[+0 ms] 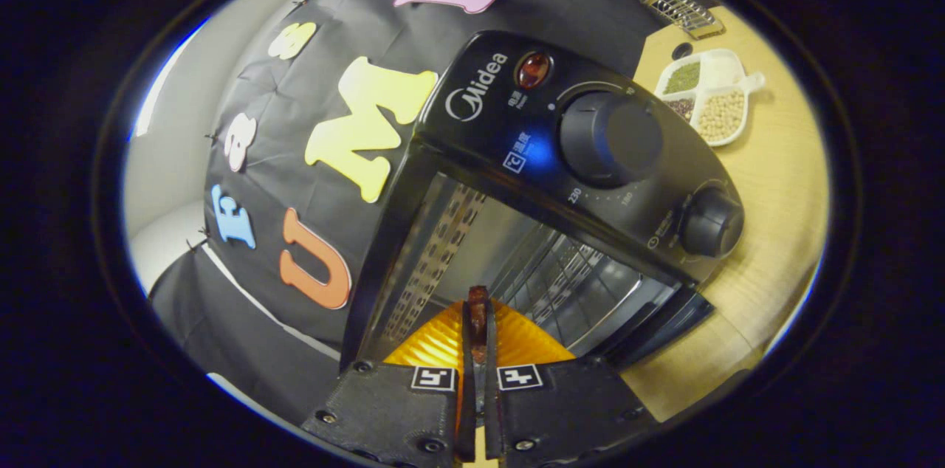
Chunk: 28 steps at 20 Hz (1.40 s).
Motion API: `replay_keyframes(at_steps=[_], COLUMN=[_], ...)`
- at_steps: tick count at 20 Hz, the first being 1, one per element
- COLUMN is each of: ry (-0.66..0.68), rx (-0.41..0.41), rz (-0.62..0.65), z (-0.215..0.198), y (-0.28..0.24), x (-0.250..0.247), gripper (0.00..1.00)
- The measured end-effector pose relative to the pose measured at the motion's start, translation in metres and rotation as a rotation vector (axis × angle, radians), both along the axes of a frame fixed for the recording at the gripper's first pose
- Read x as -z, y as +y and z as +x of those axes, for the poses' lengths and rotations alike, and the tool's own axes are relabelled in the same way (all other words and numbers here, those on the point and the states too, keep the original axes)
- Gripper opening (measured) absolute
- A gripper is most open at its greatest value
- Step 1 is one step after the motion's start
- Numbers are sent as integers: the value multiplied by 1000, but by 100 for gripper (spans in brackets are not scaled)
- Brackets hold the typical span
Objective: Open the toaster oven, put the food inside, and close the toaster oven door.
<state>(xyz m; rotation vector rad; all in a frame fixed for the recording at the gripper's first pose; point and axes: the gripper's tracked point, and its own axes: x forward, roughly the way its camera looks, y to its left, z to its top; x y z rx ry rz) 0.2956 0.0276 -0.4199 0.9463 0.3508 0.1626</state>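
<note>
1. Door of the toaster oven (517,180) stands open, dropped down beyond the fingers toward the wooden table (782,180); opening looks done.
2. Gripper (478,335) has its fingers nearly together, pinching the edge of an orange ridged dish (524,339); a small dark reddish piece shows at the fingertips, likely the food, though I cannot tell exactly what it is.
3. Dish sits at the mouth of the oven, just ahead of the wire rack (568,283), which lies deeper inside.
4. Loading seems underway, not finished: the dish is not yet released.
5. Left to do: set it on the rack, let go, shut the door.
6. Compartment tray of beans (720,84) rests well apart on the table.
</note>
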Motion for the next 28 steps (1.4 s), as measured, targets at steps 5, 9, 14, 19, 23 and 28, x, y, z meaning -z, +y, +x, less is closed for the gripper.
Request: replay_keyframes(at_steps=[5,9,14,19,23,28], ry=[67,84,37,58,166,315], rx=[68,121,112,52,-33,-107], rz=[-375,-629,-843,-946,-942,-962], z=[1,-12,-69,-148,-207,-246], y=[-24,-43,-39,-25,-12,-9], x=[21,7,-20,-11,29,77], gripper=[26,67,91,97,98,98])
